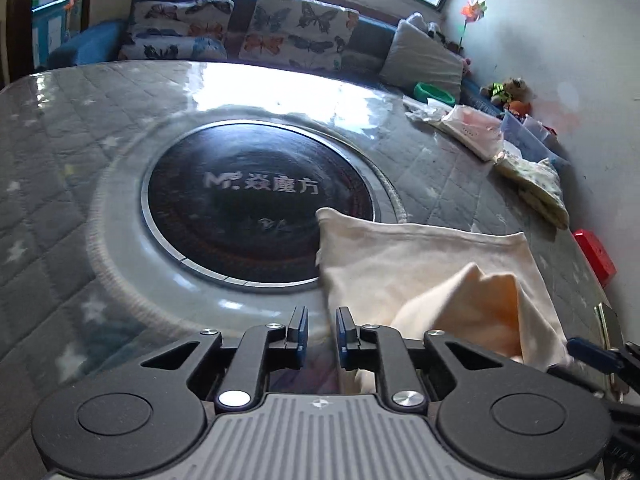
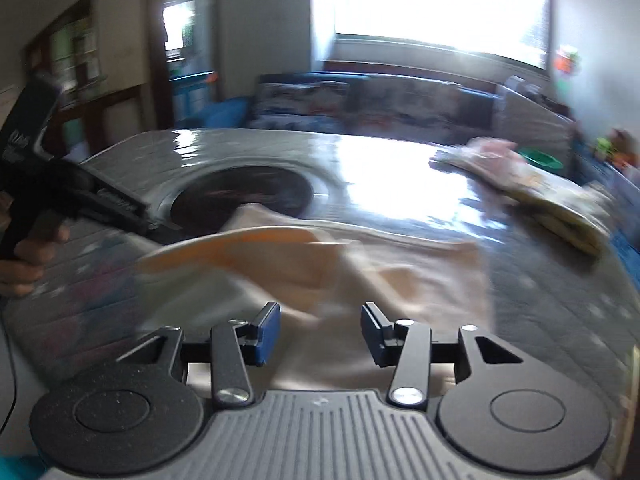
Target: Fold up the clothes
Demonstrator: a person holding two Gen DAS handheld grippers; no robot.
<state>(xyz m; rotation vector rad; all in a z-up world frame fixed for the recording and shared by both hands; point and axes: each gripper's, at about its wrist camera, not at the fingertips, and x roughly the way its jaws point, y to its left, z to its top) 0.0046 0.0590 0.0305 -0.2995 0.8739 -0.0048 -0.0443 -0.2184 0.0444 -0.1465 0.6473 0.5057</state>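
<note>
Over on the left, the left hand-held gripper [image 1: 322,330] hovers low above the counter [image 1: 60,168], its blue-padded fingers [image 1: 301,330] drawn to a narrow gap with nothing between them; the right finger sits just at the near left edge of the cream garment [image 1: 420,264], though whether it touches the cloth I cannot tell. That cream garment lies on the counter's quilted grey cover under a glossy clear sheet, its far left corner overlapping the rim of the round black cooktop [image 1: 256,200] set into the middle. It is already folded into a rough rectangle, with one loose flap standing up in a peak near the right, showing a warmer orange tint inside. Further right, the right hand-held gripper [image 2: 320,330] has its jaws set wide apart, empty, poised just over the near edge of the garment [image 2: 420,276]. The left wrist view is sharp and shows the butterfly-print cushions [image 1: 296,32] on the blue sofa behind, a green bowl [image 1: 434,94], and a folded patterned cloth [image 1: 538,188] by the wall. The right wrist view is smeared with blur, yet it alone shows the person's left hand [image 2: 24,264] around the black handle of the other tool, and a bright window [image 2: 432,4] beyond. From the left wrist view only a blue fingertip [image 1: 588,350] of the right tool peeks in at the right edge.
</note>
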